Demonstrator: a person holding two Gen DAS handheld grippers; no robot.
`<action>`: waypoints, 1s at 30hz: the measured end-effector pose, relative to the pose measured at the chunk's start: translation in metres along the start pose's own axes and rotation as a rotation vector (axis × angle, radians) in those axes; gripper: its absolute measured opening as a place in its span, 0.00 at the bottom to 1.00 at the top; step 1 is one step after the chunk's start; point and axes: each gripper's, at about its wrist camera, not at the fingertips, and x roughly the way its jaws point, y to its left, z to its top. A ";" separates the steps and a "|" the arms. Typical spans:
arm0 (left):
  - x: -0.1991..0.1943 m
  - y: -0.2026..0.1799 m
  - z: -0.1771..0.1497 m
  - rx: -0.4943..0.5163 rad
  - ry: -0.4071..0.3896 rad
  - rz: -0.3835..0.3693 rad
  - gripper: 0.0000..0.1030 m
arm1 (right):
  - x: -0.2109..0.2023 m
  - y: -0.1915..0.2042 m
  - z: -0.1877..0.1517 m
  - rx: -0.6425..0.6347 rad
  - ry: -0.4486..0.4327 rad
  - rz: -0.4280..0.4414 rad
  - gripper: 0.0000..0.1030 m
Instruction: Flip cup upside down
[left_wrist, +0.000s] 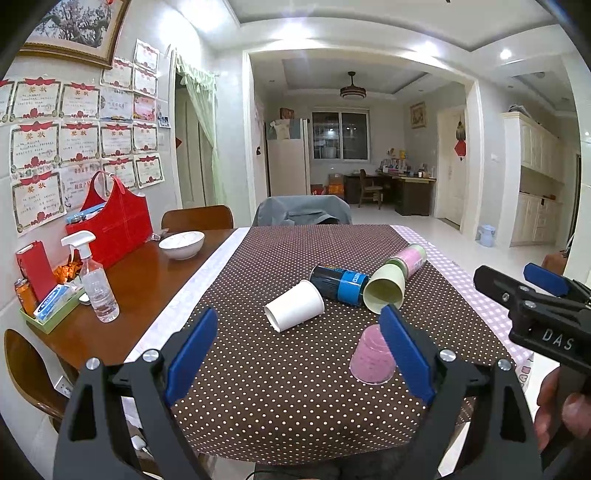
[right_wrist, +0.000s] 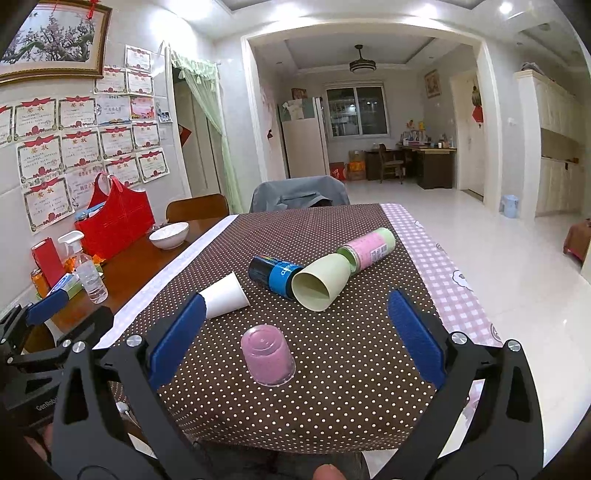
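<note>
Standing rim-down, the pink cup (right_wrist: 268, 359) is part-hidden behind the left tongs (left_wrist: 299, 350); both tongs gape empty.

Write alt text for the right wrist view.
A pink cup stands upside down on a dotted tablecloth, ahead of the open right gripper, which holds nothing. Behind it lie a white cup, a pale green cup and two cans on their sides.

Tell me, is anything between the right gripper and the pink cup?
Nothing visible. The pink cup stands upside down on the cloth, just ahead of the open right gripper; the other cups lie farther back.
</note>
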 end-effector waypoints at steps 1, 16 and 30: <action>0.000 0.000 0.000 0.000 0.001 0.000 0.86 | 0.000 0.000 0.000 0.000 0.000 0.001 0.94; 0.002 0.000 0.000 -0.001 0.003 -0.010 0.86 | 0.001 0.000 -0.001 0.000 0.004 0.000 0.94; -0.005 0.000 0.005 -0.008 -0.036 0.010 0.86 | 0.002 0.003 -0.002 -0.006 0.002 0.006 0.94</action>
